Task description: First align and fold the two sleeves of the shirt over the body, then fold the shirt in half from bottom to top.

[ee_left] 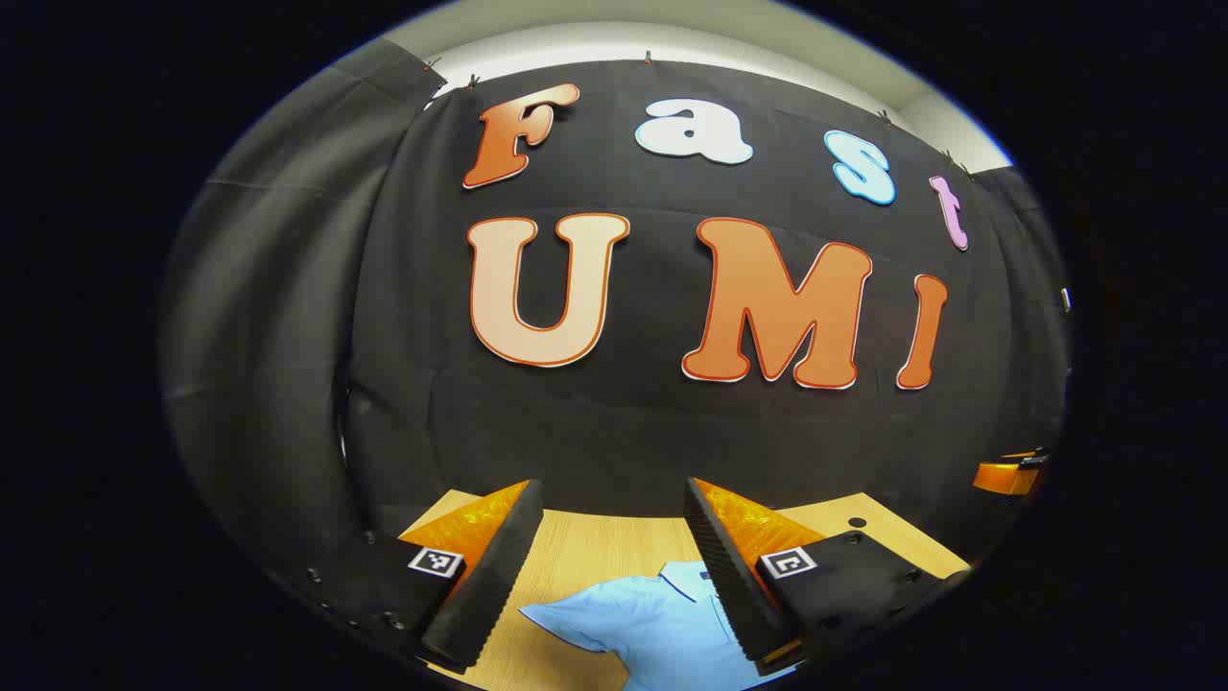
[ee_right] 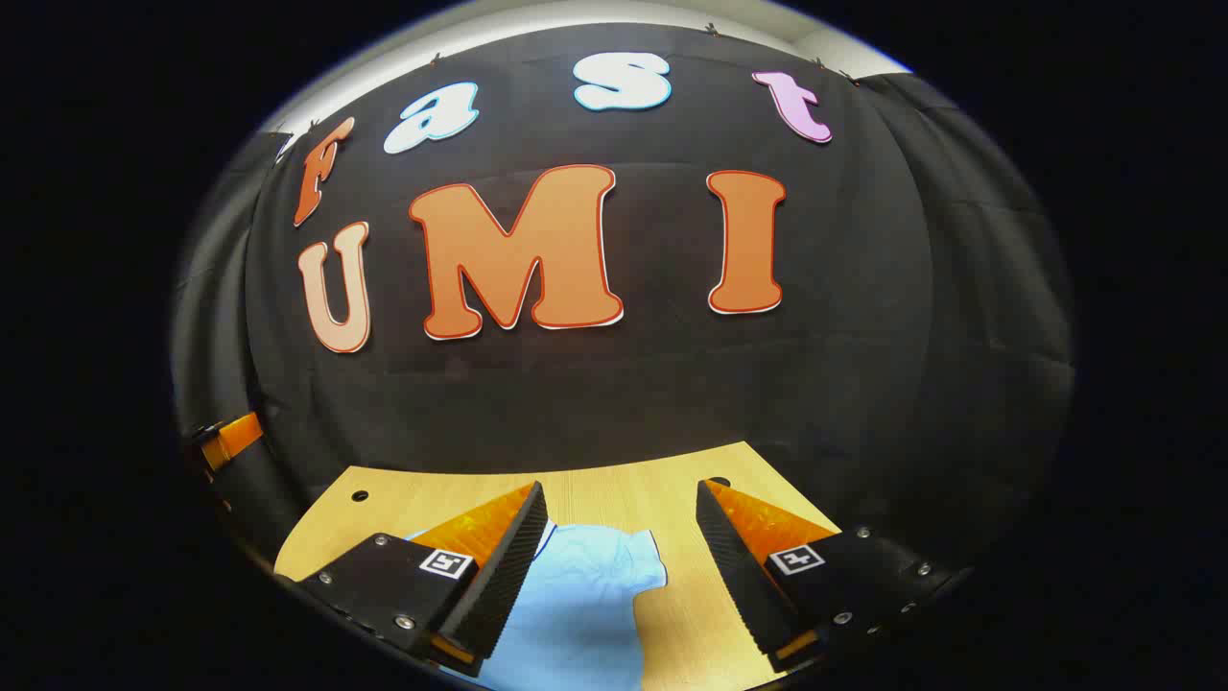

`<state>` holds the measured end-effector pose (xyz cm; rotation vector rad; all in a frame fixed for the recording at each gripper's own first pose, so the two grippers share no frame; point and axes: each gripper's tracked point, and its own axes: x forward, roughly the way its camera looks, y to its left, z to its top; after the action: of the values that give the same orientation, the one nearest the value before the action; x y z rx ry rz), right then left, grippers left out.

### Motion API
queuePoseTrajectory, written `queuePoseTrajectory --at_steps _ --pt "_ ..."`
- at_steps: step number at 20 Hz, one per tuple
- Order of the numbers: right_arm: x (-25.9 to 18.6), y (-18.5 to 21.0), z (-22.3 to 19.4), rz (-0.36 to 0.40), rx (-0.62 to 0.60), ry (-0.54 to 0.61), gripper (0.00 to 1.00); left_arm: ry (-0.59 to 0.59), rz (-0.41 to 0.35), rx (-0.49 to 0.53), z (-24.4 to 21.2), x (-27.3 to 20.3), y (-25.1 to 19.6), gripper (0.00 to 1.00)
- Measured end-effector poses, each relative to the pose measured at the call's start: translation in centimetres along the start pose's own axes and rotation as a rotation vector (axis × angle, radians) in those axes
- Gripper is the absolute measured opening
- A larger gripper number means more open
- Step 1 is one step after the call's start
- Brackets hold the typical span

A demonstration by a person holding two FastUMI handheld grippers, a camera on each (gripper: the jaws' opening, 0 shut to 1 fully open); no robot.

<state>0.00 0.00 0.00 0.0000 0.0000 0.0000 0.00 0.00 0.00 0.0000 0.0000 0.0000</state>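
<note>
A wooden table (ee_left: 585, 552) stands by the black cloth wall. On it lies a light blue polo shirt (ee_left: 662, 624), flat, collar toward the wall, with both short sleeves sticking out to the sides. No fold looks done yet. The left gripper (ee_left: 606, 557) hangs above the shirt's left sleeve (ee_left: 566, 619) with its fingers spread wide, holding nothing. The right gripper (ee_right: 619, 561) hangs above the other sleeve (ee_right: 628, 571), also spread and empty. I think each should go down, pinch its sleeve near the edge, and lay it neatly over the body.
</note>
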Motion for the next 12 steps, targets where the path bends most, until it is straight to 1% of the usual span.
queuePoseTrajectory --at_steps 1,2,4,5,6,7,8,9,12 --pt "0.1 0.2 0.0 0.001 0.0 0.002 1.0 0.002 0.005 0.002 0.1 -0.1 0.3 0.97" --pt "0.2 0.3 -0.1 -0.001 0.001 0.004 0.96 0.005 0.009 0.007 -0.2 0.0 0.5 0.97" --pt "0.3 0.5 -0.1 0.002 0.001 0.007 0.96 0.006 0.015 0.014 -0.1 -0.1 1.1 0.97" --pt "0.3 0.7 -0.1 0.004 0.001 0.01 1.0 0.007 0.02 0.015 -0.2 -0.3 1.4 0.97" --pt "0.3 0.9 -0.2 0.008 -0.003 0.013 0.97 0.009 0.023 0.014 -0.2 -0.3 1.6 0.97" --pt "0.3 0.9 -0.3 0.01 -0.007 0.014 0.97 0.012 0.025 0.011 -0.4 -0.3 1.6 0.97" --pt "0.3 1.0 -0.2 0.013 -0.011 0.014 1.0 0.014 0.025 0.009 -0.3 -0.2 1.7 0.97" --pt "0.4 1.0 -0.2 0.016 -0.014 0.018 0.96 0.016 0.028 0.007 -0.3 -0.3 2.0 0.97" --pt "0.3 1.1 -0.5 0.019 -0.02 0.03 0.96 0.018 0.036 0.005 -0.6 -0.5 2.5 0.97"
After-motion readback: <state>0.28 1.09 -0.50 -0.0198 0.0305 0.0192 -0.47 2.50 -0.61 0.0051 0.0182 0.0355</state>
